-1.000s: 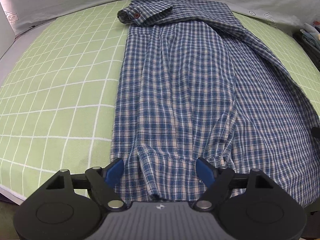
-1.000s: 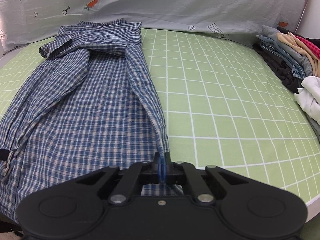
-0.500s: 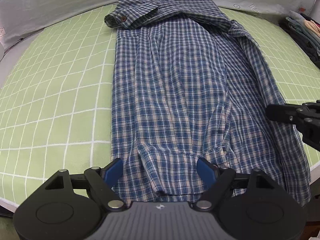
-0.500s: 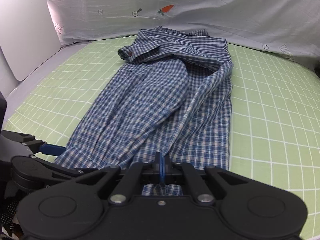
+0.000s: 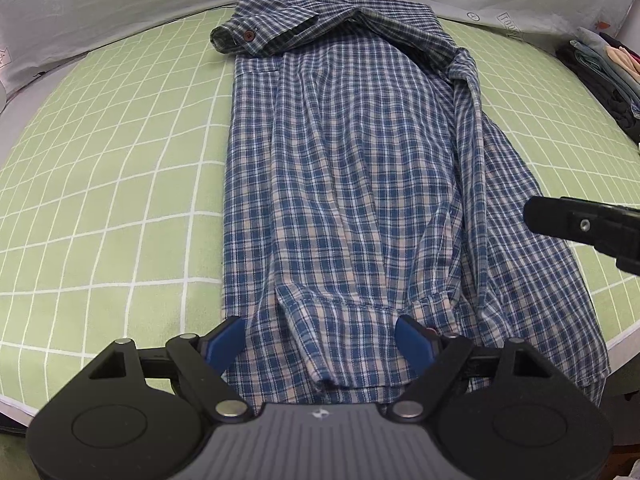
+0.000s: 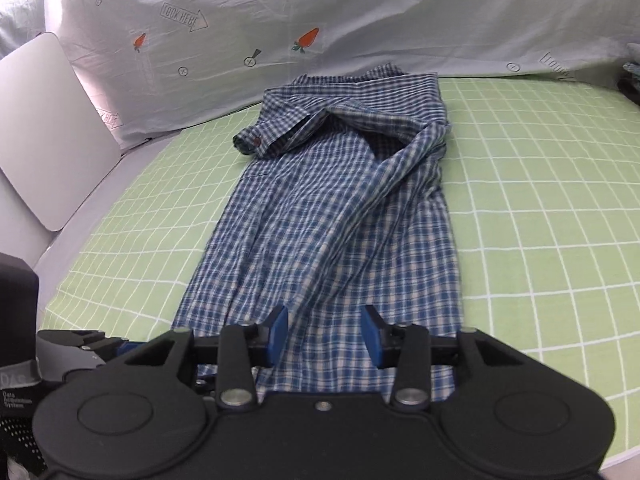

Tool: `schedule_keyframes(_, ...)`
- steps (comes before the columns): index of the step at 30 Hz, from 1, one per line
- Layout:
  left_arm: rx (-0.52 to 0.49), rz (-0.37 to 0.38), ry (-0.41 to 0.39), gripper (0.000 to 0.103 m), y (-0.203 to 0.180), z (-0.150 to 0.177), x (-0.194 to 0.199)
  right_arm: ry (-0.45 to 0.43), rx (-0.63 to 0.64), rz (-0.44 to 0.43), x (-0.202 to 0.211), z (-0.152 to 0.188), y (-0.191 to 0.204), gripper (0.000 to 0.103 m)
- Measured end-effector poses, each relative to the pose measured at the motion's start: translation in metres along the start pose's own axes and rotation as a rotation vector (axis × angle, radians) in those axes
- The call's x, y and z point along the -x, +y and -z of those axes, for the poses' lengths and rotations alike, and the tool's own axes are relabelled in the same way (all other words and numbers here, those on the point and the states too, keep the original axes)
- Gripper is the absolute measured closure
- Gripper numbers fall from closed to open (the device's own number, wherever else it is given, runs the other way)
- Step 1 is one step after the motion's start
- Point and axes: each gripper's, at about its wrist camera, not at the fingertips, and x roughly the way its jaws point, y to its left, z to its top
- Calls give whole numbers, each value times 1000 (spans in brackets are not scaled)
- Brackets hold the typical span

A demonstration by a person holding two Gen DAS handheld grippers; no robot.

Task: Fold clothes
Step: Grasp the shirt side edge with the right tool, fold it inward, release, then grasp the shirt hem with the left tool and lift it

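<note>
A blue plaid shirt (image 5: 344, 184) lies lengthwise on the green grid sheet (image 5: 120, 168), collar at the far end, both sides folded in toward the middle. My left gripper (image 5: 320, 340) stands open at the shirt's near hem, its blue pads astride a cuff fold. In the right wrist view the same shirt (image 6: 344, 216) runs away from my right gripper (image 6: 324, 334), which is open just above the hem with nothing between its pads. The right gripper (image 5: 588, 228) shows as a black bar at the left view's right edge.
A stack of folded clothes (image 5: 604, 68) sits at the far right of the bed. A white printed sheet (image 6: 280, 20) hangs behind the bed. A grey-white panel (image 6: 44, 132) leans at the left. The left gripper's body (image 6: 84, 352) is beside my right gripper.
My right gripper carried the shirt's right edge across toward the middle, then opened and let it drop. The left gripper stayed open at the hem.
</note>
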Motion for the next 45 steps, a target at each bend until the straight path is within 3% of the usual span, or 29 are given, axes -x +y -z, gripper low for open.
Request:
schedule_keyframes(2,4,-4,-1,19,0,0,0,28,3,42,-3,5,-6,76)
schedule_keyframes(7,17,-13,-5,17,-1,2,1,137,72,67,-20,25,-3,76)
schedule_keyframes(10,33,-22,-5,15,-1,3,1,160,166,63,-23,28,8,70)
schedule_keyframes(13,50,-34,8,15,-1,1,2,129,214,67,-21,20,10,63)
schedule_keyframes(16,77,-43,20,15,0,1,6,95,229,107,-23,10,-1,35)
schedule_keyframes(17,89,-46,23,16,2,0,8,89,223,122,-25,7,-7,18)
schedule_keyframes(18,108,-55,21,16,4,0,10,84,217,138,-28,3,-13,9)
schedule_keyframes(26,253,-120,-50,16,27,-11,28,82,99,246,-56,-18,-61,5)
schedule_keyframes(31,262,-126,-78,16,50,-40,26,82,-18,289,-72,-30,-81,2)
schedule_keyframes(38,252,-77,-105,16,84,-110,0,60,-112,356,-98,-60,-94,0)
schedule_keyframes(45,136,-30,-143,16,97,-189,-39,23,-174,441,-133,-97,-110,0)
